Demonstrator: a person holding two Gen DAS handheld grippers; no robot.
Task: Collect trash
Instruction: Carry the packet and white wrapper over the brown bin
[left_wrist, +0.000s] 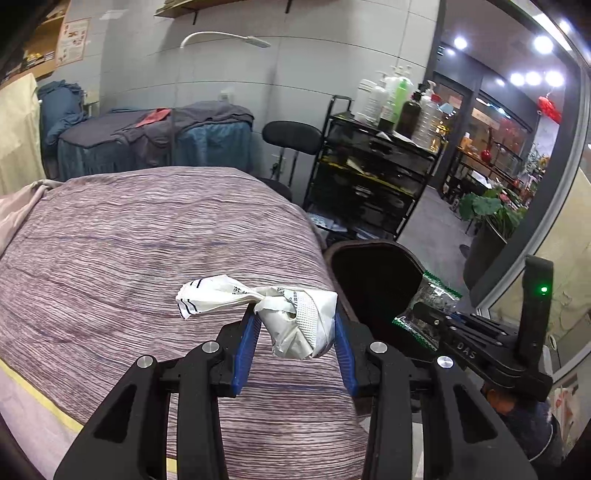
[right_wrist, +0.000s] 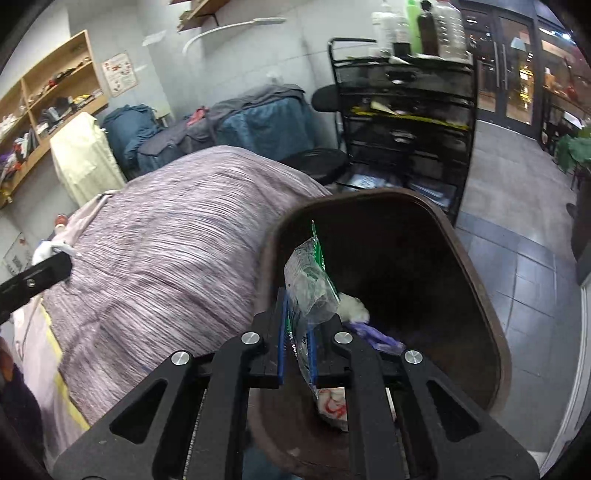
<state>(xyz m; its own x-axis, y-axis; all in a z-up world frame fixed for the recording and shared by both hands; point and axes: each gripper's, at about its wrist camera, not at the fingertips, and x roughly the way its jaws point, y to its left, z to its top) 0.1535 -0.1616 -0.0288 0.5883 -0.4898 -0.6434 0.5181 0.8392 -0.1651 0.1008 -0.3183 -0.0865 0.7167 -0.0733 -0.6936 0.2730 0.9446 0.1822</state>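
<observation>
The left gripper clamped a crumpled white wrapper; the right gripper pinched a clear plastic packet above the brown bin.

Bin: its right part hides behind the right gripper.
Bin bottom: dark, contents unclear.
Cart bottles: tops cut off.

Two black two-finger grippers with blue pads: the left gripper and the right gripper. One crumpled white paper wrapper. One clear plastic packet with green edges. One dark brown plastic bin, holding one white cotton wad and one purple scrap. One bed with a striped mauve cover. One black wire trolley.
</observation>
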